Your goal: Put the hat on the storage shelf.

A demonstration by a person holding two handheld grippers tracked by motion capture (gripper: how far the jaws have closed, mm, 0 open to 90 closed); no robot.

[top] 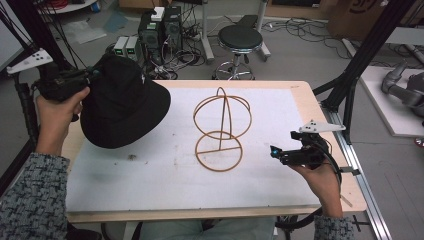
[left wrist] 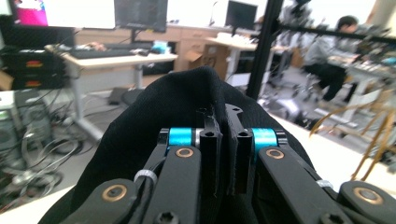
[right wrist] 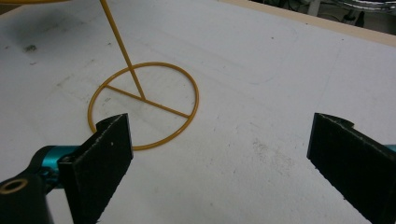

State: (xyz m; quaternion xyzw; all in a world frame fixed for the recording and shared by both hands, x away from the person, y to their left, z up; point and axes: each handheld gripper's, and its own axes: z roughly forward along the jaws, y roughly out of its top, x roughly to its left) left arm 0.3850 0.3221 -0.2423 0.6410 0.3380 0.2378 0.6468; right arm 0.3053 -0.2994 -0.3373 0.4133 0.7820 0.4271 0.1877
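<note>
A black bucket hat [top: 122, 102] hangs tilted over the table's left side, its lower brim close to the white mat. My left gripper [top: 92, 75] is shut on the hat's fabric at its upper left; in the left gripper view the black cloth [left wrist: 187, 100] is pinched between the closed jaws [left wrist: 223, 140]. A gold wire hat stand [top: 220, 130] rises upright from its ring base at the table's middle. My right gripper [top: 274, 151] is held to the right of the stand, jaws open and empty [right wrist: 219, 154], facing the stand's ring base [right wrist: 144, 105].
The white mat [top: 165, 180] covers a wooden table [top: 300, 90]. A black stool [top: 240, 40] and computer cases with cables stand on the floor behind. Black frame posts rise at both sides of the table.
</note>
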